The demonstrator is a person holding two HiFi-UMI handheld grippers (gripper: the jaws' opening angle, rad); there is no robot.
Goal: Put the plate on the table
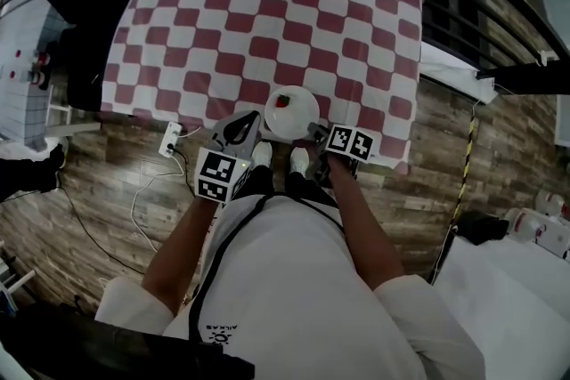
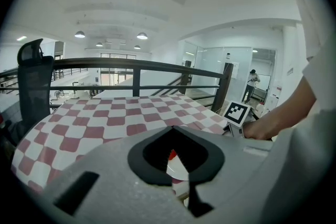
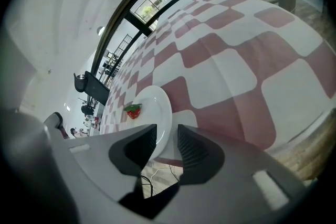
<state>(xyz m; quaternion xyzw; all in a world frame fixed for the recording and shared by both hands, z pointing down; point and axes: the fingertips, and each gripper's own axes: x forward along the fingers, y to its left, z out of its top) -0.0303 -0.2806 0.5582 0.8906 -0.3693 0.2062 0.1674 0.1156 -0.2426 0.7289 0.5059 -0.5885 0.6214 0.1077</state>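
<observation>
Right gripper view looks along my right gripper (image 3: 167, 132). Its jaws stand spread, and the near rim of the white plate (image 3: 156, 107) sits in the gap, with neither pad pressing on it as far as I can tell. My left gripper (image 2: 171, 127) has its jaws pressed together at the tips, with nothing pinched. Through the hollow below the tips, its own view gives only a sliver of plate and a spot of red. Head view alone shows both grippers flanking the plate, which rests at the near edge of the checkered table (image 1: 267, 22). A strawberry (image 3: 133, 110) lies on the plate's far part. Beyond the table, the left gripper view shows a dark railing (image 2: 136, 64) and a black chair (image 2: 32, 86).
</observation>
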